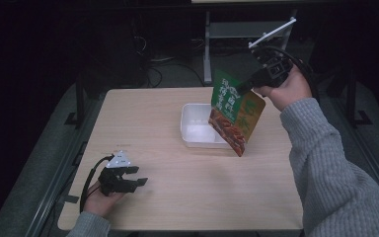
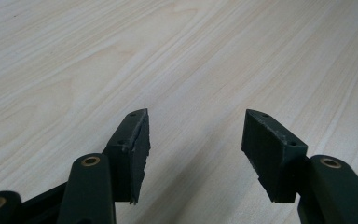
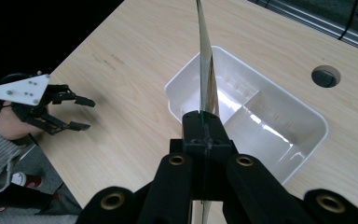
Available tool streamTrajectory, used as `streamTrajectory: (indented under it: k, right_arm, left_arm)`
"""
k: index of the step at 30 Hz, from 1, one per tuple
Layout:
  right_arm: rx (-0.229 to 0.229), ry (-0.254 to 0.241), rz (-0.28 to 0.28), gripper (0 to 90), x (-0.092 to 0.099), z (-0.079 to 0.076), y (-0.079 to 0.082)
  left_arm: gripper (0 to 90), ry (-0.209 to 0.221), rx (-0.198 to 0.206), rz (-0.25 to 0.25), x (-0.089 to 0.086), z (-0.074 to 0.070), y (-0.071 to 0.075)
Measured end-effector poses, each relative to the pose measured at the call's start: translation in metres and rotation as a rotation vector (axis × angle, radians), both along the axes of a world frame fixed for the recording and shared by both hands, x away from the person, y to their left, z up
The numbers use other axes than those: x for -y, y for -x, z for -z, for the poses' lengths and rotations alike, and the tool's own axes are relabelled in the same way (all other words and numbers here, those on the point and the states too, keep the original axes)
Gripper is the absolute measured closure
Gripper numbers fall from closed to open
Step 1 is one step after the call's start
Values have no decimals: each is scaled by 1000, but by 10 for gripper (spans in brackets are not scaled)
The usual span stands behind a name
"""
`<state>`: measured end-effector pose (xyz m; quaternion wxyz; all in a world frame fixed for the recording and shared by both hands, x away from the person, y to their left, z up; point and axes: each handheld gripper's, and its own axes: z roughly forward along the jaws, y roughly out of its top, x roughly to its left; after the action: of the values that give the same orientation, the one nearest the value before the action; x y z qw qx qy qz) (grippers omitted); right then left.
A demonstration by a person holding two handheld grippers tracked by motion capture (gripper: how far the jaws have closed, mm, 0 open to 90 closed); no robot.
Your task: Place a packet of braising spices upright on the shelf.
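Observation:
A green and orange snack pouch (image 1: 236, 112) hangs in the air over the right part of a white plastic tray (image 1: 192, 129). My right gripper (image 1: 244, 85) is shut on the pouch's top edge, held high at the back right. In the right gripper view the pouch (image 3: 205, 70) shows edge-on, rising from the closed jaws above the tray (image 3: 303, 149). My left gripper (image 1: 139, 176) rests low at the table's front left, open with nothing between its jaws. The left gripper (image 2: 195, 140) view shows bare wood between the two pads.
The light wooden table (image 1: 168, 163) has a round cable hole (image 3: 325, 76) beyond the tray. A desk frame and cables stand in the dark behind the far edge. The left gripper (image 3: 77, 112) and its hand lie near the table's corner in the right gripper view.

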<state>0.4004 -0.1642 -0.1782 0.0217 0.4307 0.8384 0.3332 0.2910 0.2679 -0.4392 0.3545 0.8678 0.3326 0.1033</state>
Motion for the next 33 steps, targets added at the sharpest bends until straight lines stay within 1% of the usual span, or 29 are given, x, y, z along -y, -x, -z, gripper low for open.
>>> streamTrajectory:
  k: [2, 4, 5, 14, 17, 21, 22, 23, 26, 29, 31, 33]
  right_arm:
    - [-2, 7, 16, 900, 1, 1, -6]
    - [-3, 7, 22, 900, 1, 1, -7]
    - [-6, 12, 34, 900, 3, 2, -11]
    - [-3, 31, 75, 900, 7, 3, -24]
    - [0, 39, 87, 900, 7, 6, -29]
    - [-5, 47, 117, 900, 8, 11, -39]
    - [-5, 47, 117, 900, 8, 11, -39]
    - [-3, 52, 130, 900, 9, 12, -43]
    - [-4, 56, 139, 900, 9, 15, -47]
    - [-7, 69, 150, 900, 9, 17, -53]
    - [-9, 73, 153, 900, 9, 17, -55]
    - [-7, 98, 159, 900, 6, 18, -59]
  left_arm:
    - [411, 0, -1, 0, 0, 0, 0]
    - [411, 1, -2, 1, 0, 0, 0]
    - [411, 1, 0, 1, 0, 0, 0]
    - [410, 3, -1, 1, 0, 0, 0]
    - [409, 5, 0, 1, 0, 0, 0]
    - [407, 10, 4, 1, 0, -1, 0]
    - [407, 10, 4, 1, 0, -1, 0]
    - [406, 11, 5, 0, -1, -1, 0]
    - [406, 12, 7, -1, -1, -1, 0]
    - [405, 12, 8, -2, -2, -1, 0]
    - [404, 15, 7, -3, -2, -1, 0]
    - [403, 12, 7, 0, -1, -1, 0]
